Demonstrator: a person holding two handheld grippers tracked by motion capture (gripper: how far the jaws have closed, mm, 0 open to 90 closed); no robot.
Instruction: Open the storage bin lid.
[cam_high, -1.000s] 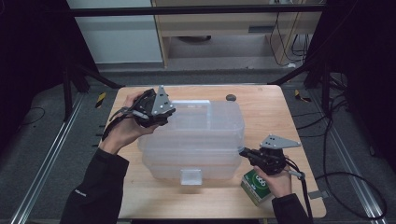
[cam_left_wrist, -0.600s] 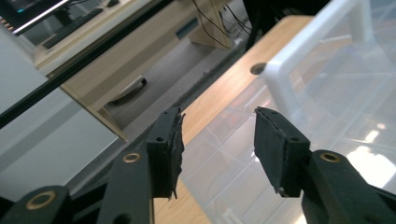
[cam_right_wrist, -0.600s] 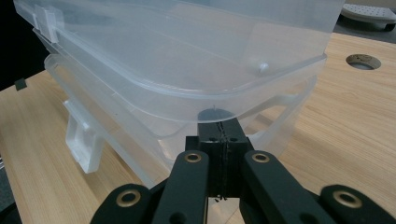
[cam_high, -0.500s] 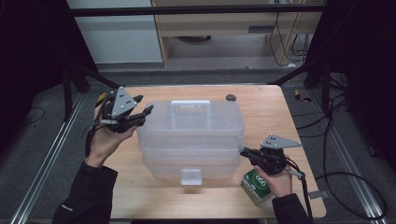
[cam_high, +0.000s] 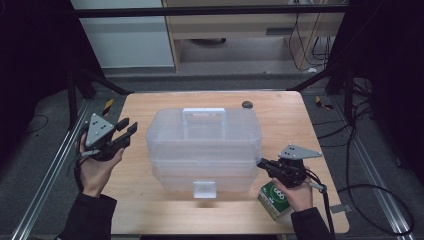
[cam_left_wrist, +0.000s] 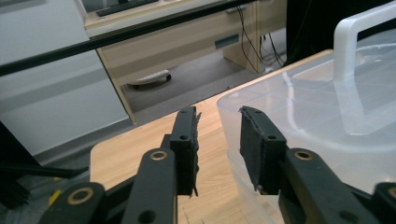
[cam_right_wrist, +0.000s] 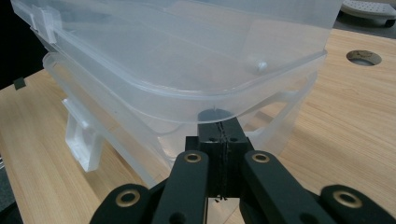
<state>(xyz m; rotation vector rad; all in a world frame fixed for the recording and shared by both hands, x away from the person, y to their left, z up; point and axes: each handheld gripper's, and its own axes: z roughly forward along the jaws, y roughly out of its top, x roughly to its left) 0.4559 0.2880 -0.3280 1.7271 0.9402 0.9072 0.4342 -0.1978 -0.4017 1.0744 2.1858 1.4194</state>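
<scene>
The clear plastic storage box (cam_high: 202, 145) sits mid-table, lid down, white carry handle (cam_high: 204, 114) on top, front latch (cam_high: 204, 189) facing the person. The left gripper (cam_high: 125, 131) is off its left end, and its jaws have just been closing in; from the left gripper view there's daylight between the pads (cam_left_wrist: 187, 140) and nothing caught, the box corner just beside the right-hand pad. Over on the other side, the right gripper (cam_high: 260, 162) is clenched tight, pads together on nothing, tips nosed up against the box's right end just under the lid's rim (cam_right_wrist: 243, 100). A green-and-white carton (cam_high: 274, 199) lies under that hand.

How will it handle? See-through and apparently empty, so I'd call it light, but the walls are thin and glossy: likely slippery and a bit springy if squeezed mid-panel. The better holds look like the moulded handle for a lift, or the lid's overhanging lip at each end. The latch looks the part most likely to snap.
</scene>
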